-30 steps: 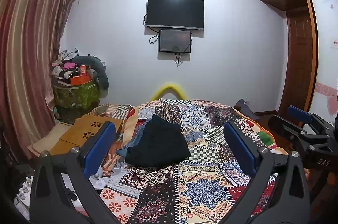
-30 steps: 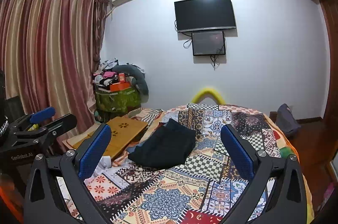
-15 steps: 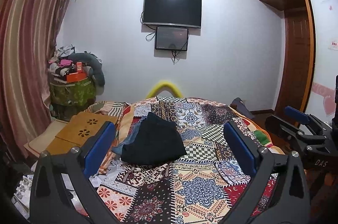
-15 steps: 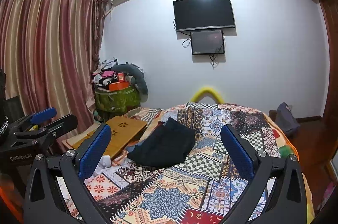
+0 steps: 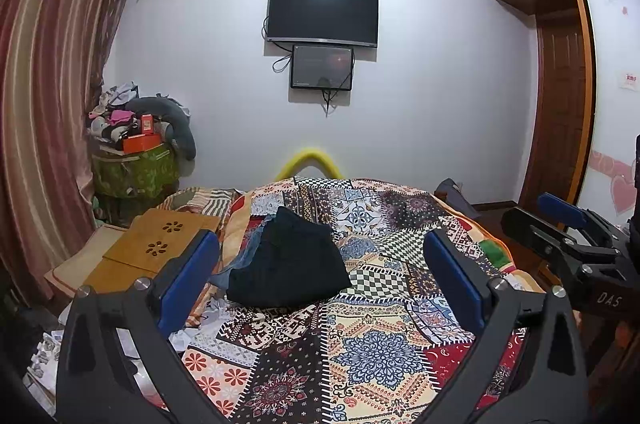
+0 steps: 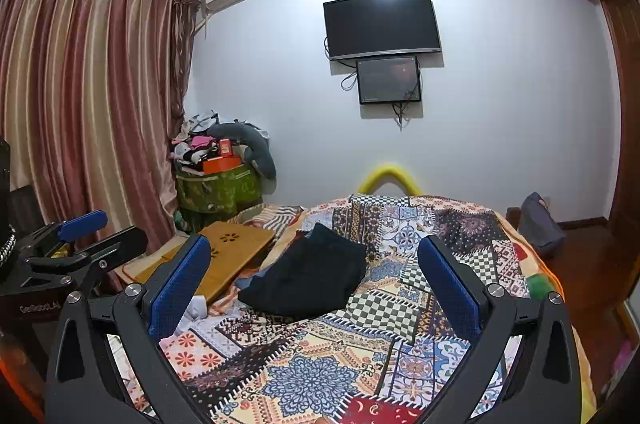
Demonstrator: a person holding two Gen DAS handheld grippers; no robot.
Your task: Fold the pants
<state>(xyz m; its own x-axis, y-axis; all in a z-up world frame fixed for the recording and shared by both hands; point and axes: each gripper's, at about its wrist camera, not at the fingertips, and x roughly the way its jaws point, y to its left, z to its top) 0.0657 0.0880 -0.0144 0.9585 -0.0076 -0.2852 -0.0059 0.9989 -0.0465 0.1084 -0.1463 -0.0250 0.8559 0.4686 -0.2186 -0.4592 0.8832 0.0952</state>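
The left gripper (image 5: 320, 280) is spread wide and empty, and the right gripper (image 6: 314, 284) is the same; both hang above the near part of the bed (image 5: 380, 344), well short of the pants (image 5: 290, 264). The pants lie in a dark, loosely bunched heap on the quilt, left of the bed's middle, partly over a blue garment (image 5: 246, 256). They look soft and limp, likely light, so they will sag and crease when lifted. The near hem edge seems the best hold, one gripper at each corner. Left of the bed lies a wooden board (image 5: 156, 244); behind it, a wall-mounted TV (image 5: 322, 14).
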